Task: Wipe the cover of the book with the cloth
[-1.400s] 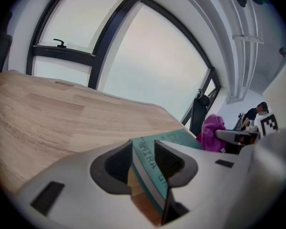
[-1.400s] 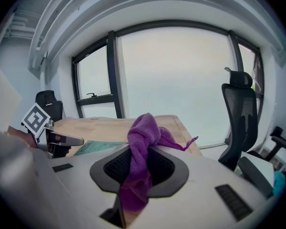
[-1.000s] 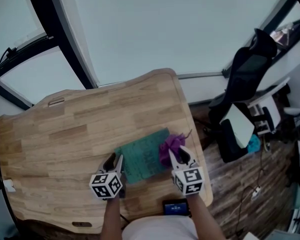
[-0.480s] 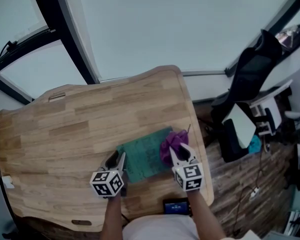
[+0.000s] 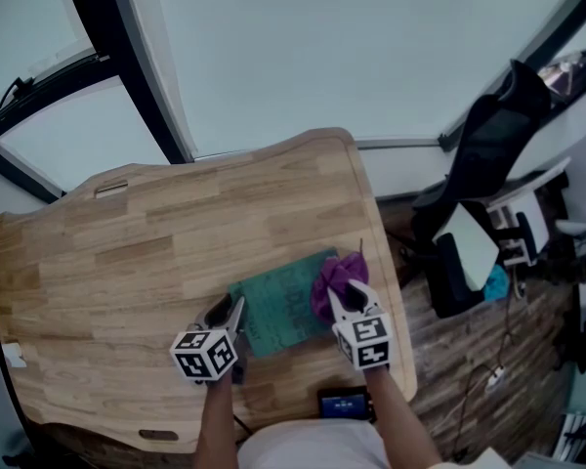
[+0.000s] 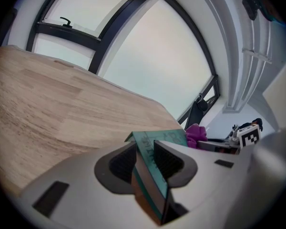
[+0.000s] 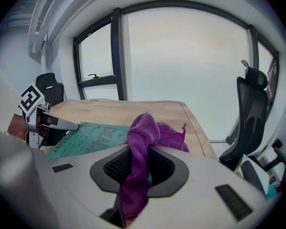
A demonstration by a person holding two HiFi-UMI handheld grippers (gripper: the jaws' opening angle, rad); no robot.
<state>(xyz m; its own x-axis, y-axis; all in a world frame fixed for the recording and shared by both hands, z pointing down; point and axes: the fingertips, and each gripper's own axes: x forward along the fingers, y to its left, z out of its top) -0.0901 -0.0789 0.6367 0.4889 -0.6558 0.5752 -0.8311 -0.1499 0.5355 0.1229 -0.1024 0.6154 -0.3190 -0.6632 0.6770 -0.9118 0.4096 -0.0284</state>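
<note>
wiping looks to be under way, judged from how things lie. teal book (image 5: 278,309) lies flat on the wooden table (image 5: 127,252), near the front right corner, its cover facing up. left gripper (image 5: 227,319) has its jaws closed on the book's near left edge; the left gripper view shows the cover and pages pinched between the two pads, so the book is held steady. right gripper (image 5: 348,299) has its jaws closed on a purple cloth (image 5: 334,279), which bunches out ahead of them and rests at the right edge of the cover, touching it or just above it; the views do not settle which.

most of the cover lies bare between the two grippers, so the bulk of the wipe seems to be left to do. the next move calls for pressing the bunched cloth onto the cover and drawing it leftward across the teal face, toward the left gripper, while that gripper keeps the book from sliding. the cloth is loose and lumpy, so it may roll under the jaws rather than spread.

writing on the cover: large pale letters that seem to read "dead", and a smaller word along the near edge that looks like "grant"; neither is sharp enough to be sure of.
</note>
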